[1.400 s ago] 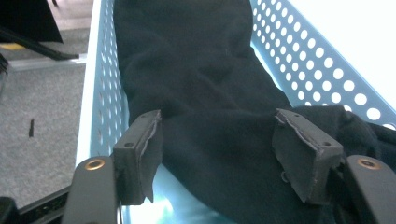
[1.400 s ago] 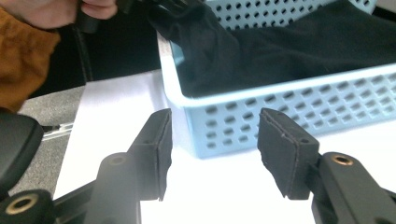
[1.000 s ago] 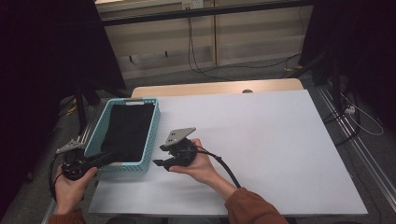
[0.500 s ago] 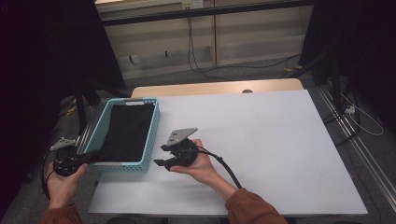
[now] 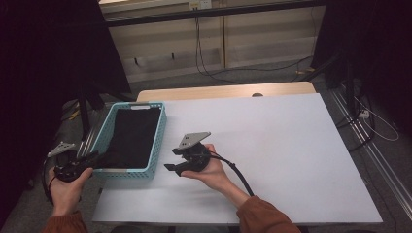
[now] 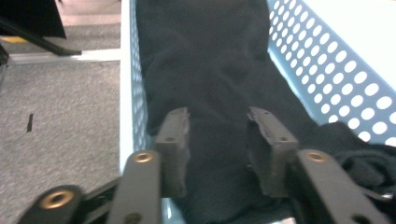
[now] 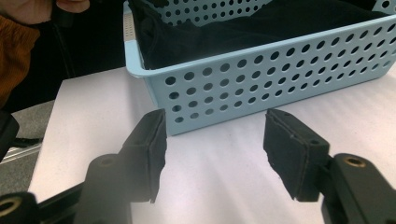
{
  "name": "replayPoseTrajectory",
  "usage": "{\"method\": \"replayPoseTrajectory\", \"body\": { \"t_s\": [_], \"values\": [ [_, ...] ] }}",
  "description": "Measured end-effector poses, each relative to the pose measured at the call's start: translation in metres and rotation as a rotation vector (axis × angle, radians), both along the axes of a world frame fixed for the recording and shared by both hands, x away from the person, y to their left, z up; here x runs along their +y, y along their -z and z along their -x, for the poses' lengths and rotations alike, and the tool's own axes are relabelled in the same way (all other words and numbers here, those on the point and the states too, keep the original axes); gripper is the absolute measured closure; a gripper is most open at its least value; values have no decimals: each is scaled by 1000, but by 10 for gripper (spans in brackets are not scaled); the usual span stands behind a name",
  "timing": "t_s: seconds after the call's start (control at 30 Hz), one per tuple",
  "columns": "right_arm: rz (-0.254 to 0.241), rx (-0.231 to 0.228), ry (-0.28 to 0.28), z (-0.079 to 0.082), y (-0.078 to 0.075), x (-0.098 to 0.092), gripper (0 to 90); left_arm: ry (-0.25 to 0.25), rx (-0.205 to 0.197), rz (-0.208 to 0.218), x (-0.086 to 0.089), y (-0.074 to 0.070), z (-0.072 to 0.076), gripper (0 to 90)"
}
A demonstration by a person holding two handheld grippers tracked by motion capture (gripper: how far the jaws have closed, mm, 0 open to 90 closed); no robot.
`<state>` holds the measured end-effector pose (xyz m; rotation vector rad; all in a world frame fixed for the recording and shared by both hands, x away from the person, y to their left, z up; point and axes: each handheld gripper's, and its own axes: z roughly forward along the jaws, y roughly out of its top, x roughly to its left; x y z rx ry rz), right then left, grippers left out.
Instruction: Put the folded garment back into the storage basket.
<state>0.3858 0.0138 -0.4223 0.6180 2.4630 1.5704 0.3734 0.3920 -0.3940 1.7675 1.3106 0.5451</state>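
A light blue perforated basket (image 5: 159,133) stands at the table's left edge with a black cloth (image 5: 130,136) lying in it. My left gripper (image 5: 92,158) is at the basket's near left corner, pointing in over the rim. In the left gripper view its jaws (image 6: 219,135) have just been opening and stand apart above the cloth (image 6: 210,60), the pads not pressing on it; the basket wall (image 6: 327,70) runs along the right. My right gripper (image 5: 172,159) rests on the white table right of the basket, open and holding nothing (image 7: 215,140), facing the basket wall (image 7: 261,74) and cloth (image 7: 261,23).
The white table (image 5: 272,145) stretches wide to the right of the basket. A wooden strip (image 5: 218,91) borders its far edge. The left hand and orange sleeve (image 7: 18,42) are beyond the table's corner. Cables lie on the floor behind.
My left hand has drawn back a little to the left, off the basket's near corner. The right hand has stayed where it was.
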Motion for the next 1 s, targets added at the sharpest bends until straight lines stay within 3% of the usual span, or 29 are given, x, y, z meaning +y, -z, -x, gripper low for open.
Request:
{"method": "replayPoseTrajectory", "body": {
  "t_s": [0.2,0.33,0.4,0.47,0.77,1.0],
  "values": [
    [-1,6,9,-1,2,-3,377,18,-26,7,-11,0,1,415],
    [3,14,23,-1,2,-8,338,6,-62,8,-22,-2,3,228],
    [-7,17,32,-1,1,-10,314,26,-99,36,-31,-3,7,194],
    [-9,12,49,-2,1,-12,290,41,-108,33,-39,-2,8,141],
    [-3,24,109,-2,2,-25,205,133,-153,3,-71,0,15,80],
    [25,29,148,-1,5,-32,125,133,-148,-6,-73,0,25,53]
  ]
}}
